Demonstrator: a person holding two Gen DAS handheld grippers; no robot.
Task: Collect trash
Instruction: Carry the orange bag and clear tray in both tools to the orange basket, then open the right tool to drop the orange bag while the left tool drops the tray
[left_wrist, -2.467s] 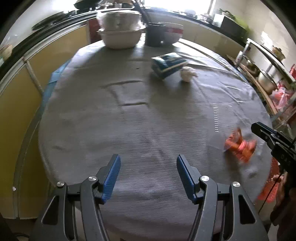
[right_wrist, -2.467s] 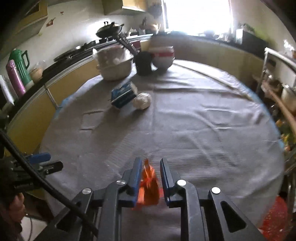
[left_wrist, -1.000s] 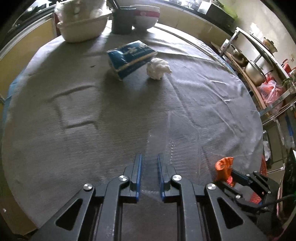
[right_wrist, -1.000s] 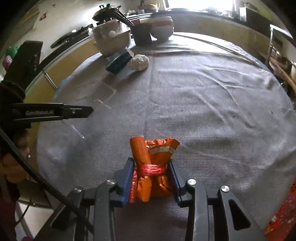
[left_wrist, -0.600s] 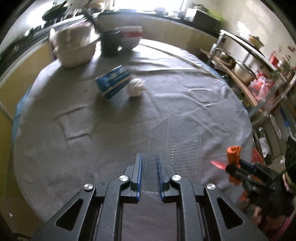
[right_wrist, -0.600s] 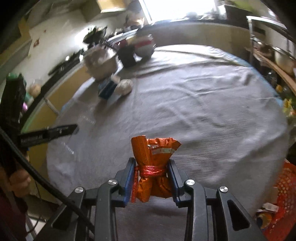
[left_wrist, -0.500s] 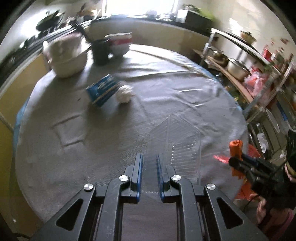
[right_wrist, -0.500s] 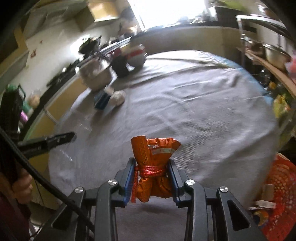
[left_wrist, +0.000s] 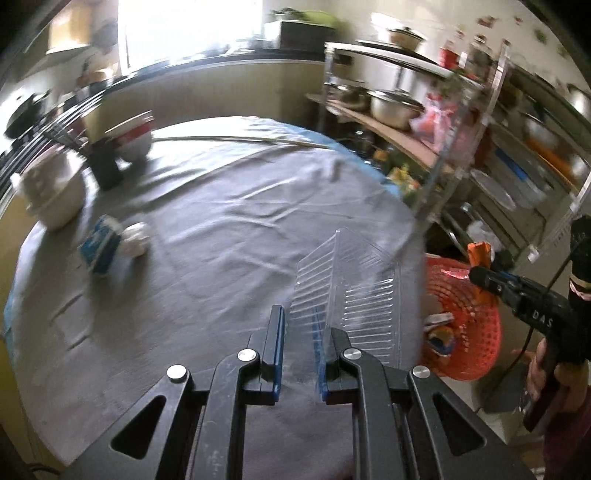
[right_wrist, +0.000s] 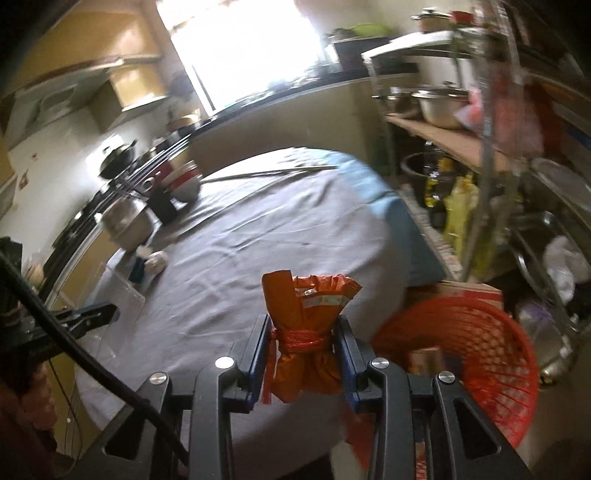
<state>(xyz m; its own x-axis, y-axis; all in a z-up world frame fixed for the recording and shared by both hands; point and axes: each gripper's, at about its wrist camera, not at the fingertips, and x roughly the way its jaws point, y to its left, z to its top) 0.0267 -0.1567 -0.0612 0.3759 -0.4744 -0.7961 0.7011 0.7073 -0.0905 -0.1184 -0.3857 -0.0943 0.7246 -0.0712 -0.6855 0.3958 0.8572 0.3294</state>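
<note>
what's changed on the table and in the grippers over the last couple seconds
The left gripper, open and empty 2.5 s ago, has shut on a clear plastic tray and lifted it. The right gripper lifted the orange packet off the table. Both swung right toward the red basket. The blue pack and white wad stayed put.

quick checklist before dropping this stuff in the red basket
1. Right tool shut on the orange snack bag: ok.
2. Left tool shut on the clear plastic tray: ok.
3. Red basket in view and open at the top: ok.
4. Orange snack bag over the basket: not ok, it is beside the rim, over the table edge.
5. Room in the basket: cannot tell, some trash already lies inside.
6. Table cleared: not ok, the blue packet and white wad remain.
</note>
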